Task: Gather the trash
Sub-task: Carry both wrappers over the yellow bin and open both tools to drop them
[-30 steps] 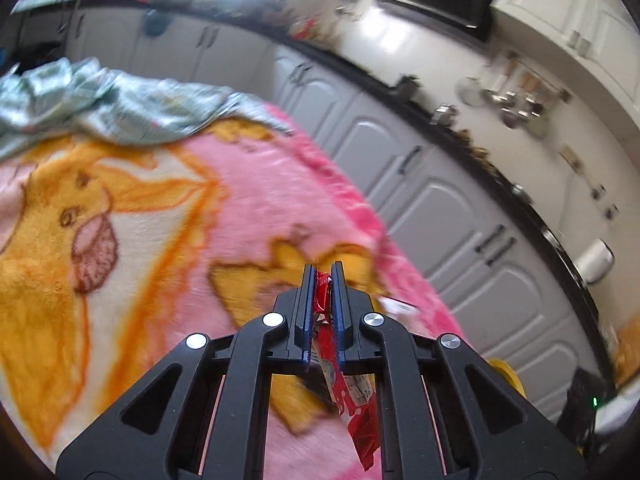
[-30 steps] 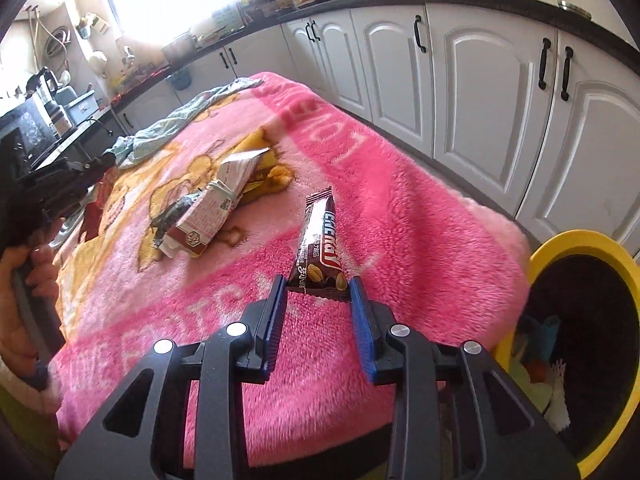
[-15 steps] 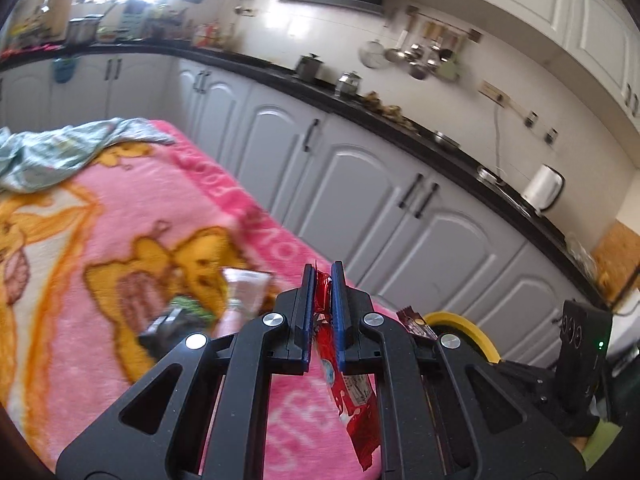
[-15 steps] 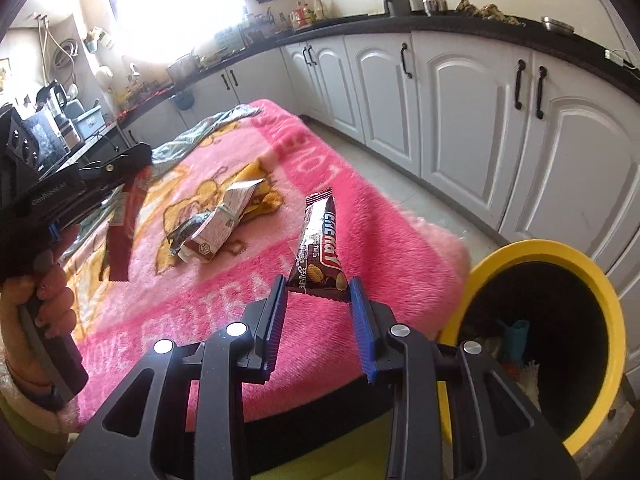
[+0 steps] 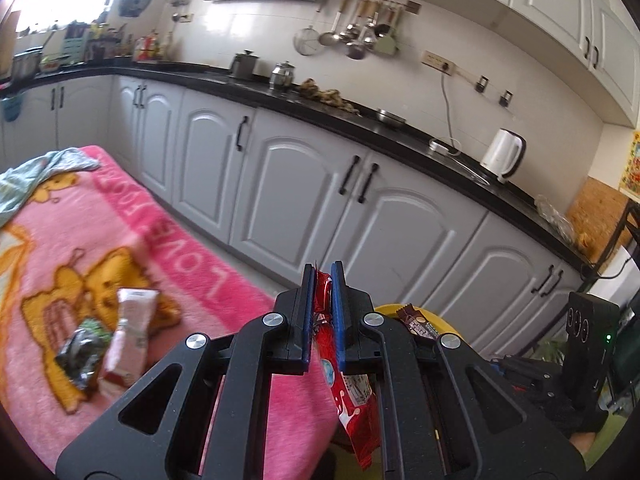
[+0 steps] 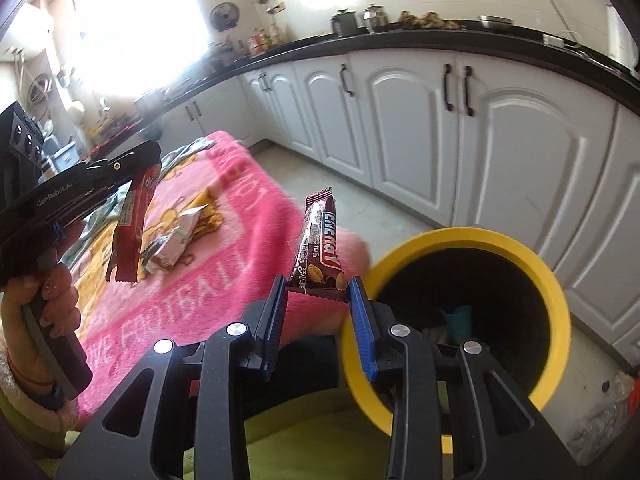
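My left gripper (image 5: 321, 280) is shut on a red wrapper (image 5: 352, 400) that hangs below its fingers; it also shows in the right wrist view (image 6: 130, 220), held above the pink blanket (image 6: 224, 280). My right gripper (image 6: 318, 292) is shut on a brown energy bar wrapper (image 6: 320, 248), held upright just left of the yellow-rimmed black bin (image 6: 556, 292). The bar's tip (image 5: 416, 320) and the bin's rim (image 5: 386, 307) show behind my left gripper. A crumpled carton (image 5: 132, 336) and a dark foil wrapper (image 5: 80, 352) lie on the blanket.
White cabinets (image 6: 420, 120) under a black counter (image 5: 360, 116) run along the far side. The bin holds some rubbish, a blue piece (image 6: 456, 316) among it. A green cloth (image 5: 36, 176) lies at the blanket's far end. A white kettle (image 5: 502, 156) stands on the counter.
Both grippers swung right, away from the blanket's middle toward the bin. The energy bar is lifted off the blanket and now sits beside the bin's rim.
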### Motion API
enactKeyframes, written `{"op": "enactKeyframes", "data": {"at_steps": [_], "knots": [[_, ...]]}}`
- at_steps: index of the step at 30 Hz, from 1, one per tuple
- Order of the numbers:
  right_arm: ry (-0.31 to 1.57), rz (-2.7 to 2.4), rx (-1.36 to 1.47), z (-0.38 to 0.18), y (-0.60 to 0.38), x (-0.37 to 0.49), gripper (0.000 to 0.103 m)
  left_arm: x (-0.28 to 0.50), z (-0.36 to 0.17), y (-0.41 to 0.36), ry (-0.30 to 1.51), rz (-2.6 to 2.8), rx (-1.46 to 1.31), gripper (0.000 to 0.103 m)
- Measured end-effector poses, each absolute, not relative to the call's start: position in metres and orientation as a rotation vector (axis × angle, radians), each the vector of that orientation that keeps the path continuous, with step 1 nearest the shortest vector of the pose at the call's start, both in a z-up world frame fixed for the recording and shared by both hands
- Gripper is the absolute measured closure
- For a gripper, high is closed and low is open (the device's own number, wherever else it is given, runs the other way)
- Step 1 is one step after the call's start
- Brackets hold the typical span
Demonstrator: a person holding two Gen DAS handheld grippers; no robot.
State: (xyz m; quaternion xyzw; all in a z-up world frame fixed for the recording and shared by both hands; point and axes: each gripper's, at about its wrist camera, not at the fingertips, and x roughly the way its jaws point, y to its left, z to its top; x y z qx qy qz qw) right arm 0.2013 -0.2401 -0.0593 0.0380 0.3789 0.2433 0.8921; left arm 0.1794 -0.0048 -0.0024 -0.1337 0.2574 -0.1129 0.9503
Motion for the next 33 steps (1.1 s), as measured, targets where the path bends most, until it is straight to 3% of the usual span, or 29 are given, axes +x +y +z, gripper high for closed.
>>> {"op": "enactKeyframes", "data": {"at_steps": [14, 29, 31, 33], "knots": [[0.775, 0.321, 0.118, -0.075, -0.322, 0.192, 0.073, 0.213, -0.012, -0.088, 0.562, -0.329, -0.235, 0.099], [0.867, 0.222, 0.146, -0.11, -0.352, 0.2, 0.071, 0.261, -0.055, -0.152, 0.674, -0.391, -0.211, 0.098], [0.876, 0.183, 0.161, -0.114, -0.358, 0.201, 0.047, 0.265, -0.059, -0.155, 0.683, -0.393, -0.209, 0.095], [0.87, 0.154, 0.181, -0.114, -0.364, 0.201, 0.043, 0.267, -0.065, -0.157, 0.695, -0.395, -0.209, 0.085]]}}
